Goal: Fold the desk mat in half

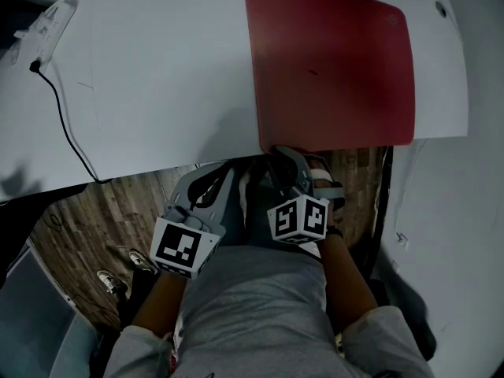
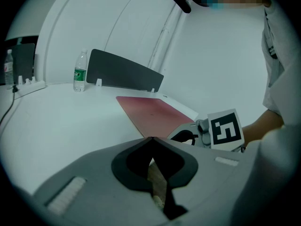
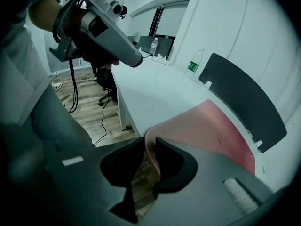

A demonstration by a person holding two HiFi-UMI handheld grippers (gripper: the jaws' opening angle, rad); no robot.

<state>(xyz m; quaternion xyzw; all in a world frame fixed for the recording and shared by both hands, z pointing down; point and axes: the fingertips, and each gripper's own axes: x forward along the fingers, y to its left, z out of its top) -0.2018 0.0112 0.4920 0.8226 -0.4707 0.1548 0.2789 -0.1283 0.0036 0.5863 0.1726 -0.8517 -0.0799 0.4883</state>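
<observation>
the red desk mat (image 1: pixel 331 61) lies on the white tabletop (image 1: pixel 157 77) toward its right end, with its near edge along the tabletop's front edge. the right gripper (image 3: pixel 149 144) is clamped on the mat's near left corner, which curls up between its two fingers. the left gripper (image 2: pixel 153 138) hangs just off the front edge, left of the mat, its fingers pinched together on nothing.
</observation>
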